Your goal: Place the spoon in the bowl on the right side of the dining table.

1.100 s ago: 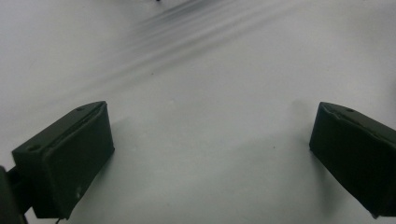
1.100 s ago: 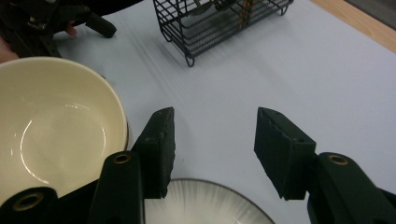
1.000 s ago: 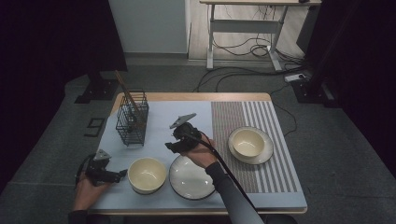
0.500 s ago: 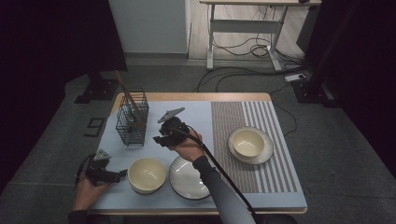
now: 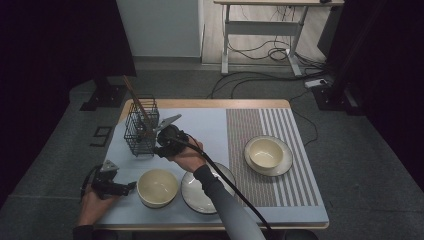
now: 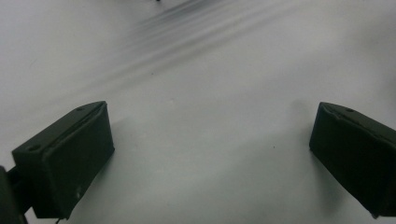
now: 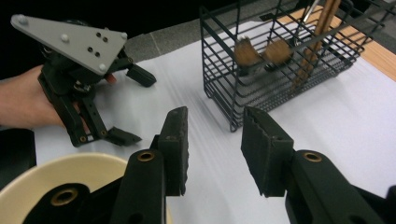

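The right hand-held gripper (image 5: pixel 161 141) sits just beside the near right corner of the black wire basket (image 5: pixel 141 126), which stands on the far left part of the worktop (image 5: pixel 210 125). Its jaws have just been closing; in the right gripper view they stand partly apart with nothing between them, released, and point toward the basket's lower corner. The basket holds wooden-handled utensils (image 7: pixel 322 28) that lean against its wire walls. The left hand-held gripper (image 5: pixel 131 186) rests at the near left edge of the worktop, just beside a cream bowl (image 5: pixel 157 187); in the left gripper view its jaws stand wide apart over the bare pale surface, released and empty. A grey plate (image 5: pixel 206 192) lies to the right of that bowl, under the person's right forearm. A second cream bowl (image 5: pixel 265 151) sits on its own plate (image 5: pixel 286 165) on the striped mat (image 5: pixel 290 125) at the right, well apart from both grippers.
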{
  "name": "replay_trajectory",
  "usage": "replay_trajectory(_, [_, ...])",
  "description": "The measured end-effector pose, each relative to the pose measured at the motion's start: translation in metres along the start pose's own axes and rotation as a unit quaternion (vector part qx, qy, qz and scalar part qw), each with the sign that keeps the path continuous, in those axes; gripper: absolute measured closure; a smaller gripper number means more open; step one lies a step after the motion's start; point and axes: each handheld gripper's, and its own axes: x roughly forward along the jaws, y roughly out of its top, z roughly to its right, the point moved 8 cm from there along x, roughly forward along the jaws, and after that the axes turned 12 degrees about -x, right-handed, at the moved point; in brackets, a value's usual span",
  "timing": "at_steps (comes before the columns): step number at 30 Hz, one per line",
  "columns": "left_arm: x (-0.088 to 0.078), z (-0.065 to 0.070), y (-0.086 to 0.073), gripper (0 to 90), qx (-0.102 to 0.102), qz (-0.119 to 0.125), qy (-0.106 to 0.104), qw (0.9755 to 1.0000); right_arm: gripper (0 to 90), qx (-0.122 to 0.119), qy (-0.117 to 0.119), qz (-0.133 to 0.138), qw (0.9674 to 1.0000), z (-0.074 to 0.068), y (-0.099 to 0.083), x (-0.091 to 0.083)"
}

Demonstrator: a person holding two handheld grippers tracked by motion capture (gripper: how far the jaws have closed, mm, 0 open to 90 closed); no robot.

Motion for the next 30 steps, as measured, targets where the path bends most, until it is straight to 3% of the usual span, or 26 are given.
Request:
replay_trajectory(14, [0.000,0.000,0.000,0.0,0.000,0.000,0.000,1.0000,60.8,0.010,0.015,0.014,0.9997,-0.003,0.019,0.014])
replay_trajectory(30, [0.000,0.000,0.000,0.0,0.000,-0.001,0.000,1.0000,61.0,0.023,-0.010,0.013,0.9996,0.013,0.023,0.026])
